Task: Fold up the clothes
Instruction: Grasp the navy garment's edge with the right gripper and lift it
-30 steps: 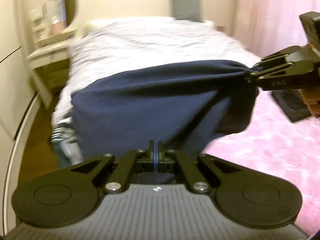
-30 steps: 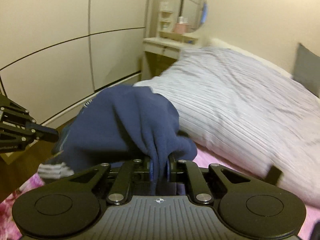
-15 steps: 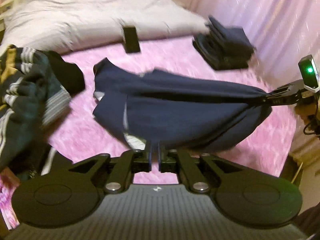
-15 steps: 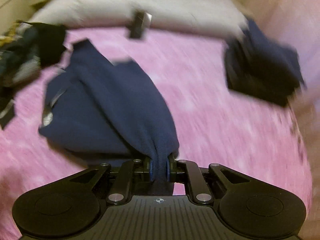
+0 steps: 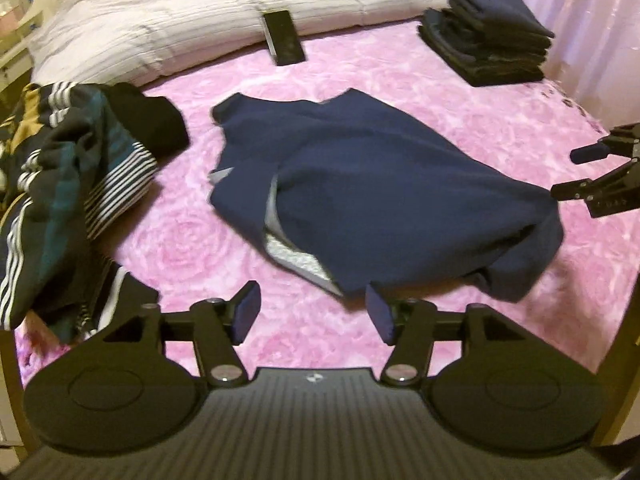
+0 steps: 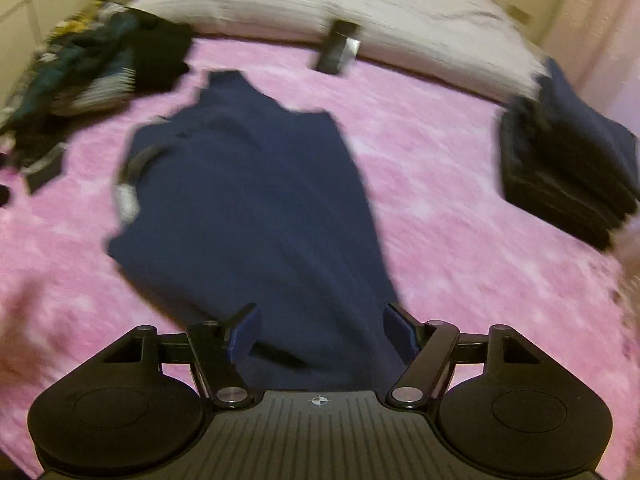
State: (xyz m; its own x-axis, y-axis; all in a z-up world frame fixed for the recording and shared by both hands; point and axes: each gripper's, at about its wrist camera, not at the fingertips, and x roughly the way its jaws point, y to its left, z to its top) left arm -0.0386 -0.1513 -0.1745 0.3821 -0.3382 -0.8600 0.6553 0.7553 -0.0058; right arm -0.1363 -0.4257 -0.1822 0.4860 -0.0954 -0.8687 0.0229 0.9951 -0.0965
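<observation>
Navy shirt [image 5: 360, 184] lies rumpled on pink blanket [image 5: 400, 80]. Left gripper [image 5: 312, 312] spread, just off its hem; right gripper [image 6: 324, 332] spread, seemingly straddling the cloth.

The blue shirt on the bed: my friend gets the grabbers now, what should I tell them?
Left gripper: open, empty, at the near edge of the navy shirt.
Right gripper: open, empty, fingers either side of the shirt's near end.
The shirt lies loosely spread and rumpled on the pink blanket, not folded.
Done: folded dark stack at the far right.
Left: smooth and fold this shirt, then the striped pile on the left.
</observation>
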